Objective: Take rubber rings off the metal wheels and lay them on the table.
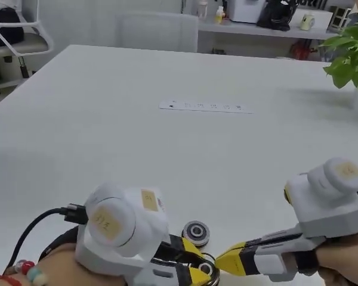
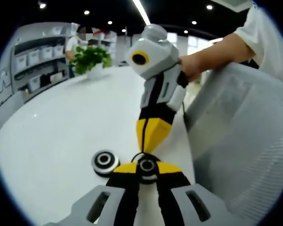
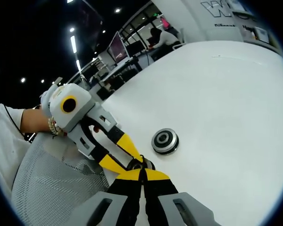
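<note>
Smooth white table [image 1: 167, 149]: left tool [image 2: 147, 167] clamps round metal wheel [image 2: 147, 164].

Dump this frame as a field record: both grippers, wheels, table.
left gripper: shut on a small round metal wheel, low over the white table
right gripper: jaws together, tip at the held wheel's rim; ring grip unclear
loose wheel: second metal wheel with a dark outer band, flat on the table, beside the held one, apart from both grippers
far table: long white flat strip; green leafy plant at the edge
</note>
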### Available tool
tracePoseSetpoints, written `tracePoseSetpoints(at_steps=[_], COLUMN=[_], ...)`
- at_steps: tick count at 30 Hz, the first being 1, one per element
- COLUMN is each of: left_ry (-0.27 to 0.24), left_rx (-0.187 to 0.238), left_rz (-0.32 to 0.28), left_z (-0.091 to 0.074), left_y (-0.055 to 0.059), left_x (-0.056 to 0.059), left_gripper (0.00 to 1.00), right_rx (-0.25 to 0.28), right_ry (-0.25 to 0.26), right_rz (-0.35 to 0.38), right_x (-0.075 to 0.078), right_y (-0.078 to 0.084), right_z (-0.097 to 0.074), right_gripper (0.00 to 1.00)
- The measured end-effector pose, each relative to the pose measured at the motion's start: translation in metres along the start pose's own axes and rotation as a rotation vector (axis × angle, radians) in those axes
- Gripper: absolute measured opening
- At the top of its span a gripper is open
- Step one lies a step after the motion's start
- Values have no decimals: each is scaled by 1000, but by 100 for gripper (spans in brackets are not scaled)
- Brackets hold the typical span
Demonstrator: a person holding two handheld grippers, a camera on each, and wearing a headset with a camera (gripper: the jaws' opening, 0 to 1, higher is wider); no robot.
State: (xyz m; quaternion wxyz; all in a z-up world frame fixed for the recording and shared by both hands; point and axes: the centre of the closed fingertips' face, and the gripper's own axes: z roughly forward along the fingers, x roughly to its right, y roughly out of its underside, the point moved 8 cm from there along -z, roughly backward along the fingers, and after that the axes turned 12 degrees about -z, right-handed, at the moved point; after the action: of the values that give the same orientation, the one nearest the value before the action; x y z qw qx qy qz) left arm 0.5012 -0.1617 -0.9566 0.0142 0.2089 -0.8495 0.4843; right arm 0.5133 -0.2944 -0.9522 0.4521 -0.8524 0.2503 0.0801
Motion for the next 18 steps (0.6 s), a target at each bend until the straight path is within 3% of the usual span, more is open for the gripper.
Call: tracePoseSetpoints(at_steps=[6,10,14,18], left_ry=[12,-1,7,9], left_rx=[-7,5,19,-3], left_rz=[5,9,29,20], left_z=[-3,-10,-15,-16], left_y=[-3,-11,-17,-17], left_x=[0,-1,4,7], left_gripper=[15,30,35,48], right_rx=[10,23,31,44], right_ry=[1,7,12,18], right_rz=[7,13,16,21], right_x=[0,1,1,2], right_y=[-1,-3,-4,-5], right_z=[-1,-3,-5,-7], right_gripper=[0,0,0,0])
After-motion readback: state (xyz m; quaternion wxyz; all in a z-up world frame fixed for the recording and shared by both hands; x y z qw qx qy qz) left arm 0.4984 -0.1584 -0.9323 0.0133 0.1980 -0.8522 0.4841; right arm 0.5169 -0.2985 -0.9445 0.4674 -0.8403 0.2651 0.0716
